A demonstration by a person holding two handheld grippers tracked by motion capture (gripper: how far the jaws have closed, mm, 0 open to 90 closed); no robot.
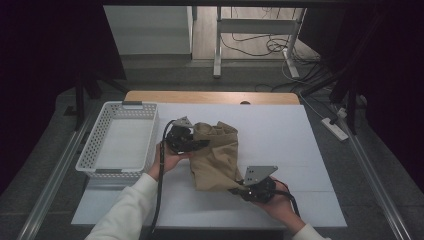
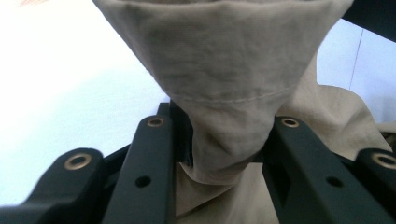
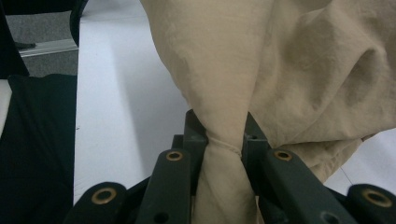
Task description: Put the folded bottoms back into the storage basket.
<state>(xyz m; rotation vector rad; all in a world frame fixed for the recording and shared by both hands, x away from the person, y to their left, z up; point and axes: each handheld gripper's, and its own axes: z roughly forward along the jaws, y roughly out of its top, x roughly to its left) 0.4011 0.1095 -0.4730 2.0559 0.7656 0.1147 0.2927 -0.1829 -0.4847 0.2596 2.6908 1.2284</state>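
A tan cloth garment (image 1: 216,156) lies bunched on the white table top (image 1: 280,135), held at two places. My left gripper (image 1: 197,143) grips its left upper edge; in the left gripper view a hemmed fold of the cloth (image 2: 224,93) is pinched between the black jaws of the gripper (image 2: 224,156). My right gripper (image 1: 237,189) holds the cloth's lower right corner; the right gripper view has a twisted fold (image 3: 219,116) squeezed between the jaws of that gripper (image 3: 224,140). Both grippers are shut on the cloth.
A white perforated plastic basket (image 1: 121,141) stands at the table's left, close to my left hand. White surface lies open to the right and behind the cloth. Beyond the table are a desk frame (image 1: 255,30) and floor cables.
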